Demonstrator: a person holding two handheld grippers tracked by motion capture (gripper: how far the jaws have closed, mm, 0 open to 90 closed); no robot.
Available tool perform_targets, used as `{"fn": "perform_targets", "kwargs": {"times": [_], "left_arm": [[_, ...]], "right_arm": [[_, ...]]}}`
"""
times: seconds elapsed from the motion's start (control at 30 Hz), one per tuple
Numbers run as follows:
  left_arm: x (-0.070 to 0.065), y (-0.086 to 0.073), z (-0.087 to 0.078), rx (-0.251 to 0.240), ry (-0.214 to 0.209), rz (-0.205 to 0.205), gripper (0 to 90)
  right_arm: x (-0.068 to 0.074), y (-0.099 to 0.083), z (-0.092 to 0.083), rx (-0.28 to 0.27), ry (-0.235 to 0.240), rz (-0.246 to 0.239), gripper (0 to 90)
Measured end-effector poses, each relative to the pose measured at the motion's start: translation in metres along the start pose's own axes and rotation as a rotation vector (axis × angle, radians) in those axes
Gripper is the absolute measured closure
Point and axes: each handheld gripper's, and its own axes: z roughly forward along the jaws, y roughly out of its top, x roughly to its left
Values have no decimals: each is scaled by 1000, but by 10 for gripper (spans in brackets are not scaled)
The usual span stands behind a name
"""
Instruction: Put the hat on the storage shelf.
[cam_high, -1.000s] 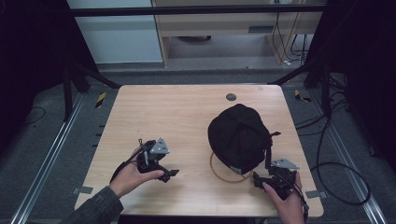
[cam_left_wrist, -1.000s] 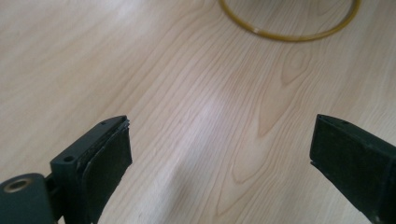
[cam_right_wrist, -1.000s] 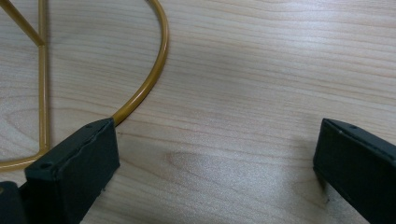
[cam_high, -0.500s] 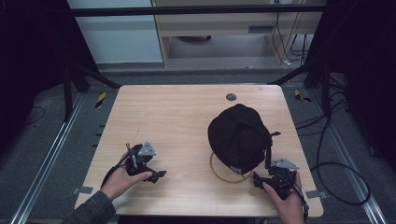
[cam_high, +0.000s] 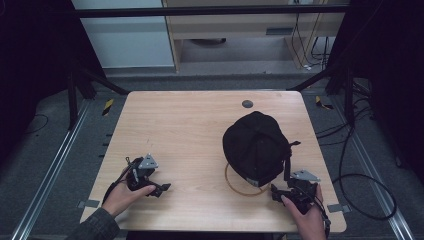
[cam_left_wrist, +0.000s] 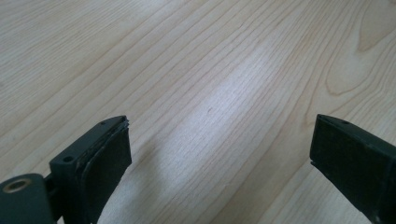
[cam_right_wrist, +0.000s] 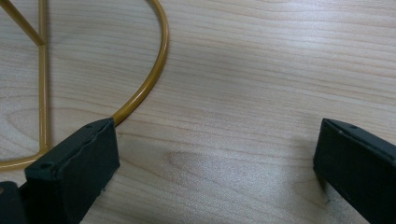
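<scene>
Two hand-held grippers are held low over the bench (cam_high: 190, 125), one in each hand. The right hand-held gripper (cam_high: 278, 192) is seen near the front right corner, its jaws spread wide with nothing between them; in the right gripper view one jaw lies just beside, perhaps touching, the wire ring (cam_right_wrist: 144, 91), while the other stands well apart over bare wood. That ring is the yellow base of a stand, and a thin spoke of the same wire is seen crossing inside it. A black cap (cam_high: 256, 146) is seated on the stand, on the right half of the bench, just behind the right hand-held gripper, with a strap hanging at its right side. The left hand-held gripper (cam_high: 162, 189) is held near the front left edge, well apart from the cap, its jaws likewise released and spread over bare wood grain in the left gripper view. A small dark round disc (cam_high: 247, 104) is set in the bench near its far edge.
</scene>
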Motion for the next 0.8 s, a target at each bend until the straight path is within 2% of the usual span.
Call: {"fn": "perform_targets", "kwargs": {"times": [0.17, 0.53, 0.63, 0.7, 0.8], "left_arm": [[4, -6, 0, -5, 6, -13, 46], [20, -25, 2, -54, 64, -30, 40], [22, -27, 3, -63, 64, -41, 30], [24, -30, 4, -80, 48, -55, 20], [25, -31, 5, -90, 50, -56, 13]], "right_arm": [[0, 0, 0, 0, 0, 0, 4], [0, 0, 0, 0, 0, 1, 4], [0, 0, 0, 0, -1, -2, 4], [0, 0, 0, 0, 0, 0, 4], [0, 0, 0, 0, 0, -2, 4]]}}
